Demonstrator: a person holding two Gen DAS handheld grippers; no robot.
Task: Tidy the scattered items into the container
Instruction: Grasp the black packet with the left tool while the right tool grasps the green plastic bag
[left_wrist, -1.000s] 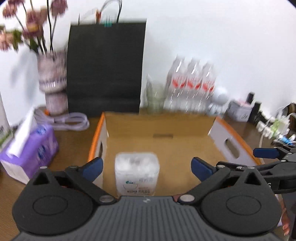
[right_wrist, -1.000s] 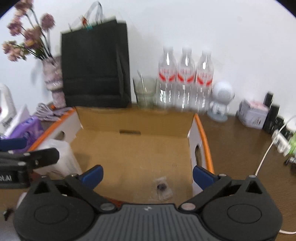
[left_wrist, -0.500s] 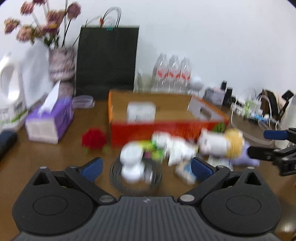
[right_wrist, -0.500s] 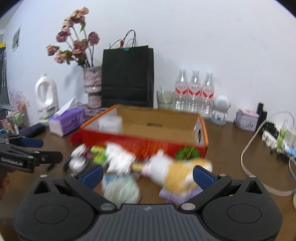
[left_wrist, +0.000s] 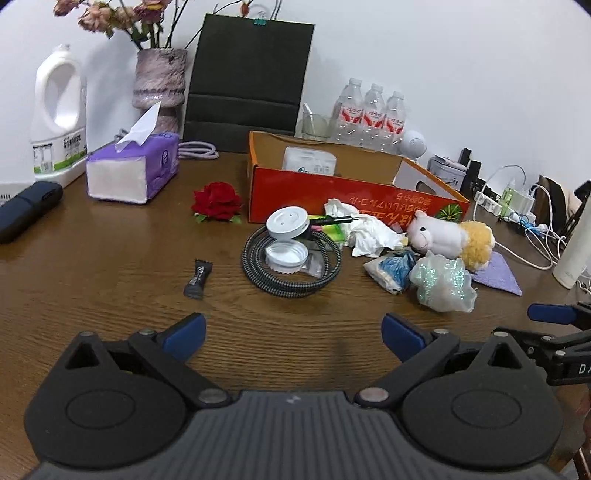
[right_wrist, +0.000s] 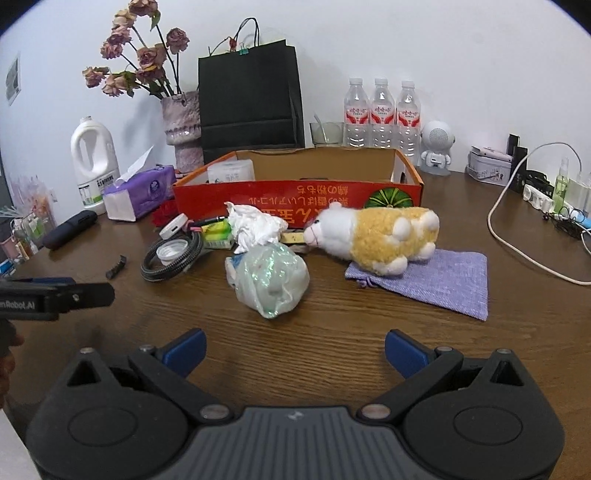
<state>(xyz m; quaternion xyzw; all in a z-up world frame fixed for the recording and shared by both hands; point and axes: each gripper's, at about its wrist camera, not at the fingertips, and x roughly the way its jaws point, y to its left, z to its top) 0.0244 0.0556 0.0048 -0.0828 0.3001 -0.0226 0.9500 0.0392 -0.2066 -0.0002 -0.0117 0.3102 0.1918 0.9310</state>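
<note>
An orange cardboard box (left_wrist: 354, 192) (right_wrist: 295, 194) stands on the brown table with a clear plastic tub (left_wrist: 309, 158) (right_wrist: 231, 171) inside. In front of it lie a coiled braided cable (left_wrist: 291, 278), white lids (left_wrist: 287, 221), crumpled tissue (right_wrist: 255, 223), a plush toy (right_wrist: 376, 232), an iridescent bag (right_wrist: 269, 282), a purple pouch (right_wrist: 439, 282), a red rose (left_wrist: 217, 201) and a small dark wrapper (left_wrist: 198, 282). My left gripper (left_wrist: 293, 334) hovers open near the table's front, well short of the cable. My right gripper (right_wrist: 294, 350) is open, just short of the iridescent bag. Both are empty.
A purple tissue pack (left_wrist: 133, 171), a white jug (left_wrist: 57, 110), a vase of dried flowers (left_wrist: 159, 83), a black paper bag (left_wrist: 245, 79), water bottles (right_wrist: 382, 110) and a small white robot figure (right_wrist: 437, 147) line the back. Cables and a power strip (right_wrist: 539, 195) crowd the right.
Both grippers have pulled back from above the box interior to the table's front edge, so the scattered items now lie ahead of them. Both stay open and empty.
</note>
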